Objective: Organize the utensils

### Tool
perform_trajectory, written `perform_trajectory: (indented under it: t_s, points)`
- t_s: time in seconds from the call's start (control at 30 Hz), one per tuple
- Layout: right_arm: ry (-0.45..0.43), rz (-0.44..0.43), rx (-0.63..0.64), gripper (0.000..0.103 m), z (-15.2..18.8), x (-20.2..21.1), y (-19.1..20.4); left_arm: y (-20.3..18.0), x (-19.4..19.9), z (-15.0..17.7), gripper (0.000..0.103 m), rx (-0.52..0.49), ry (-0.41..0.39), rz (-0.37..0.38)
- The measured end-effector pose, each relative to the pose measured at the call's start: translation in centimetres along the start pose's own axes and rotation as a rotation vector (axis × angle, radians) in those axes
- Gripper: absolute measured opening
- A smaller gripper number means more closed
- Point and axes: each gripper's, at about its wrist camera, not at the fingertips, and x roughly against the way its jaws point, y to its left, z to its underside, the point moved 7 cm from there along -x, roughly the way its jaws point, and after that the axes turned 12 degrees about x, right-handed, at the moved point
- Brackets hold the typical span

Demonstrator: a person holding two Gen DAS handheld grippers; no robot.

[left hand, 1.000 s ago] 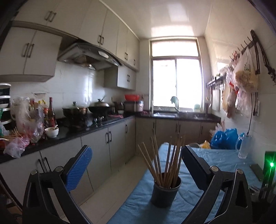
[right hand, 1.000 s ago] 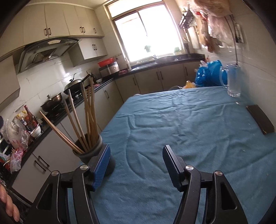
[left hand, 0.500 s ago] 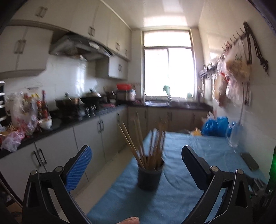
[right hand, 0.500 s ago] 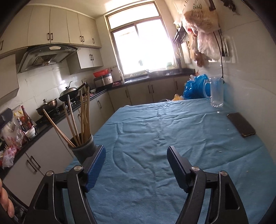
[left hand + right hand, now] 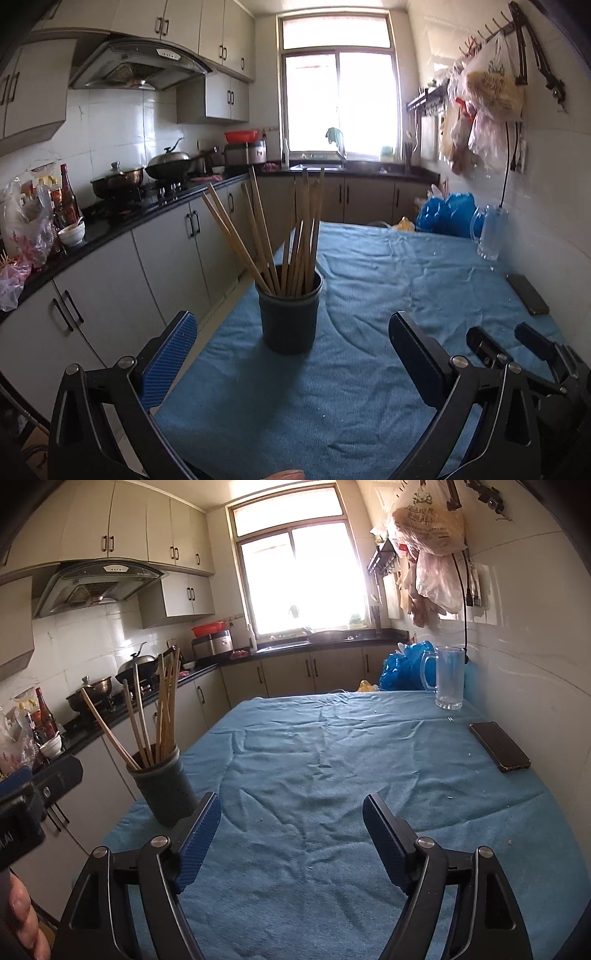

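A dark round cup (image 5: 289, 317) full of wooden chopsticks (image 5: 284, 236) stands upright on the blue tablecloth (image 5: 369, 280), near the table's left edge. My left gripper (image 5: 291, 328) is open and faces the cup, which stands just ahead of the gap between its fingers without touching them. In the right wrist view the cup (image 5: 166, 786) and chopsticks (image 5: 162, 705) sit beyond the left finger. My right gripper (image 5: 291, 806) hangs over bare cloth, its jaws opening with nothing between them.
A glass mug (image 5: 448, 679) and a dark phone (image 5: 500, 746) lie along the right wall side of the table. Blue plastic bags (image 5: 406, 662) sit at its far end. Left of the table runs a narrow floor strip and a kitchen counter (image 5: 122, 221) with pots and bottles.
My left gripper has sunk and tilted down, and the cup now stands centred ahead of it. The right gripper's jaws have widened, and it has drawn away from the cup.
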Motion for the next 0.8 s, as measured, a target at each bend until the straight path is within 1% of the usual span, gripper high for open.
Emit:
perform_trajectory:
  t_s: [0.13, 0.3, 0.4, 0.7, 0.8]
  points:
    - [0.011, 0.012, 0.001, 0.084, 0.2, -0.3, -0.1, 0.4, -1.0, 0.9, 0.103, -0.014, 0.032, -0.04]
    - [0.025, 0.023, 0.01, 0.085, 0.4, -0.7, 0.2, 0.9, -2.0, 1.7, 0.103, 0.005, 0.083, -0.035]
    - [0.029, 0.025, 0.021, 0.086, 0.4, -0.8, 0.5, 1.2, -2.6, 1.9, 0.103, 0.004, 0.103, -0.053]
    - [0.041, 0.03, 0.043, 0.087, 0.5, -1.3, 1.3, 2.1, -3.5, 2.6, 0.103, 0.003, 0.131, -0.06]
    - [0.033, 0.041, 0.055, 0.087, 0.5, -1.2, 1.6, 2.4, -3.6, 2.6, 0.103, 0.01, 0.131, -0.058]
